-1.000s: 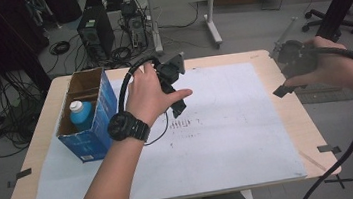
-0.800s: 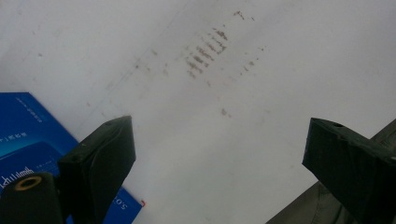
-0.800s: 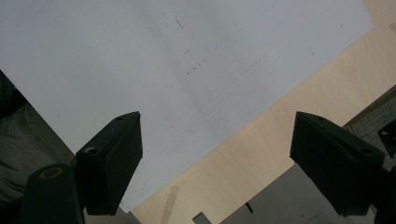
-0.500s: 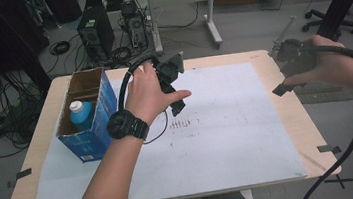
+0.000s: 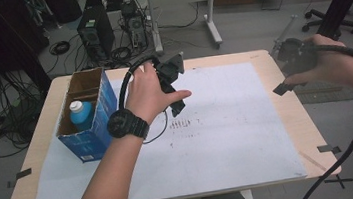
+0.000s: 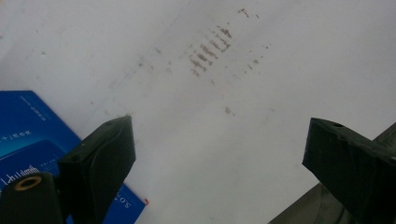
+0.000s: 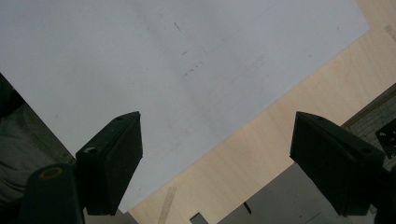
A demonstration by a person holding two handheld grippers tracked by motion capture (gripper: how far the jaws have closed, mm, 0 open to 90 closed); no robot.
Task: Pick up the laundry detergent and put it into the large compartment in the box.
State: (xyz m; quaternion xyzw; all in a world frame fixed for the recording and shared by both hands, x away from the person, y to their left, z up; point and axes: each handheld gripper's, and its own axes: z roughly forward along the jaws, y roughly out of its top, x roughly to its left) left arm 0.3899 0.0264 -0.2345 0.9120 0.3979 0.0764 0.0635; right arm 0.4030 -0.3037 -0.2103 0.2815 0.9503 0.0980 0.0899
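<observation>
1. Right now the left gripper hangs above the middle of the worktop, jaws spread wide with nothing between them; its own view looks down on the white sheet and a patch of brown smudges.
2. Over at the worktop's right edge, the right gripper is likewise spread and empty, held above the sheet's border where bare wood begins.
3. Nearest the left gripper stands the blue carton, open at the top, on the left part of the worktop. A blue bottle with a white cap stands upright inside it, in the nearer compartment as far as I can tell; the farther part looks empty.
4. My reading is that the bottle is the thing to fetch, and the left gripper is the natural one for it, being just beside the carton.
5. To do it well, I would bring the left gripper over the cap, turn the jaws so they straddle the neck rather than the cardboard wall, and descend straight.
6. Close only once both jaws are clear of the carton's rim; a caught flap could tip or drag the box.
7. Should the carton shift on lifting, the right gripper could steady its far wall.
</observation>
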